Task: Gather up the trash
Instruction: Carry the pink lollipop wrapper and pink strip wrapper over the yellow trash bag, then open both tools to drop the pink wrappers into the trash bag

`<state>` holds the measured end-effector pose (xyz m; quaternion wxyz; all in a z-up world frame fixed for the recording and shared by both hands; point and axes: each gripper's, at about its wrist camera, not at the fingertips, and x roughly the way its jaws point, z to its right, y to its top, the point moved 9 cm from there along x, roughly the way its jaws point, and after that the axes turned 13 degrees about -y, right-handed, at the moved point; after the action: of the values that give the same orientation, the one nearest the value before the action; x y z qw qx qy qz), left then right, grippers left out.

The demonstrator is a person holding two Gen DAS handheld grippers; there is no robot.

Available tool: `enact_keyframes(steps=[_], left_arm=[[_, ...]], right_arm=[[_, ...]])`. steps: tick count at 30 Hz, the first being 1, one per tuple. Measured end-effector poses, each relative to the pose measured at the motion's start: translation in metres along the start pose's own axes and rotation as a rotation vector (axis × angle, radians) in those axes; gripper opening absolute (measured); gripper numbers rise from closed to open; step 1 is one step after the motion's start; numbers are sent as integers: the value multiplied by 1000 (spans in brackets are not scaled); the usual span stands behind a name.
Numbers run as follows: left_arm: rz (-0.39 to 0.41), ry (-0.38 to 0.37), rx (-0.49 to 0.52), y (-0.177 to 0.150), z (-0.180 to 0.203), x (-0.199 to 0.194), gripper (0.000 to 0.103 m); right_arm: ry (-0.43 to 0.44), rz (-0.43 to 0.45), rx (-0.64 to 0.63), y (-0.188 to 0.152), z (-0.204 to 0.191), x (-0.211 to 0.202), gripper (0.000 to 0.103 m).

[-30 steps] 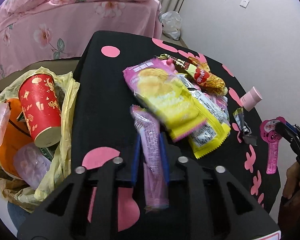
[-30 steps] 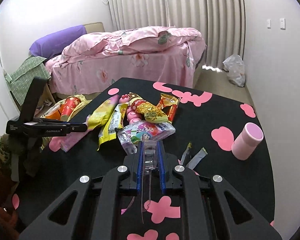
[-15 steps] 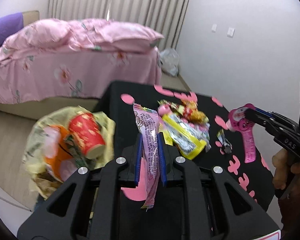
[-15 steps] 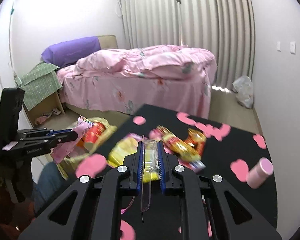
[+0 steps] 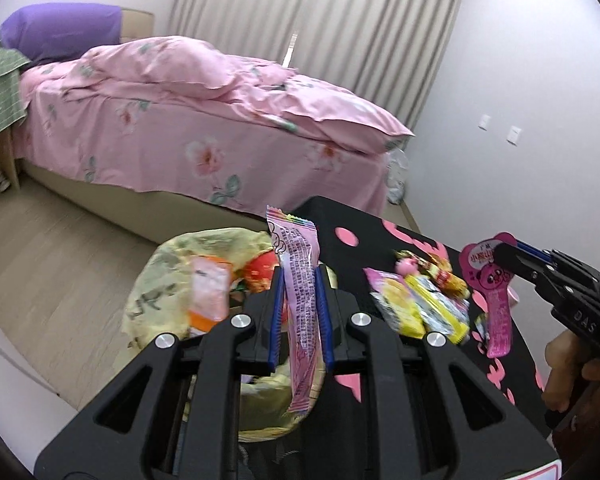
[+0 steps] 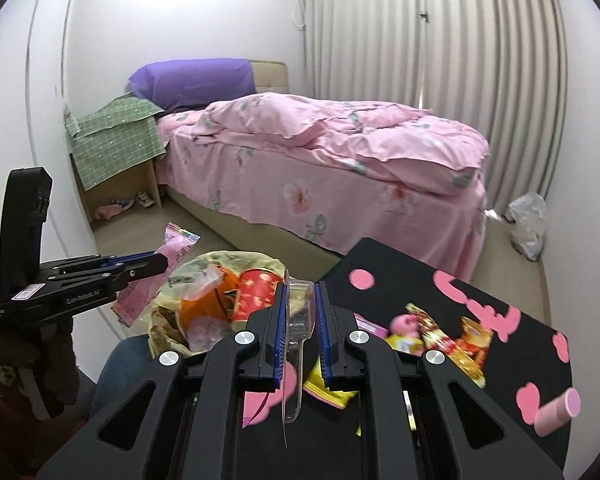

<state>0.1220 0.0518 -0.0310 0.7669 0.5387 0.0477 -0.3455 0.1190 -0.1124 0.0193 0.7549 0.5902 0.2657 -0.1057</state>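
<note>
Long pink wrapper point(image 5: 302, 308) with small print, pinched upright, perhaps empty

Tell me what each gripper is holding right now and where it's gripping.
Left gripper: pink snack wrapper, pinched about midway along its length. Right gripper: pink lollipop-shaped package, clamped at its round head.

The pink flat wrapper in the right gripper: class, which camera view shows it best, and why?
The left wrist view. There the pink wrapper hangs flat-on from the right gripper, print visible. The right wrist view sees it edge-on, a clear sliver between its own fingers.
</note>
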Motion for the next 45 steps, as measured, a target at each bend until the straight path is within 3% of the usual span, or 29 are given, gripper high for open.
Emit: enact_keyframes(steps=[3, 8, 16, 21, 24, 29, 37, 39, 42, 45], left_arm=[[41, 83, -33, 3, -24, -8, 15], [66, 147, -144, 1, -63, -8, 15], [18, 196, -184, -18, -92, 23, 15], [-46, 200, -199, -33, -110, 55, 15], [-93, 182, -218, -46, -117, 76, 15], [-126, 167, -236, -62, -126, 91, 15], [-86, 81, -227, -49, -106, 81, 17], [-79, 65, -236, -45, -102, 75, 28], [-29, 68, -236, -31, -98, 59, 42], [9, 87, -220, -16, -94, 48, 49]], right_arm=[[19, -6, -11, 3, -11, 8, 14], [71, -38, -8, 7, -28, 38, 14], [129, -119, -8, 11, -67, 131, 14], [161, -268, 40, -9, -86, 205, 14], [193, -354, -1, -28, -106, 226, 14], [234, -398, 4, -41, -113, 230, 14], [260, -315, 45, -27, -102, 208, 14], [258, -311, 55, -25, -100, 207, 16], [252, -306, 60, -22, -96, 205, 36], [256, -296, 73, -18, -92, 196, 36]])
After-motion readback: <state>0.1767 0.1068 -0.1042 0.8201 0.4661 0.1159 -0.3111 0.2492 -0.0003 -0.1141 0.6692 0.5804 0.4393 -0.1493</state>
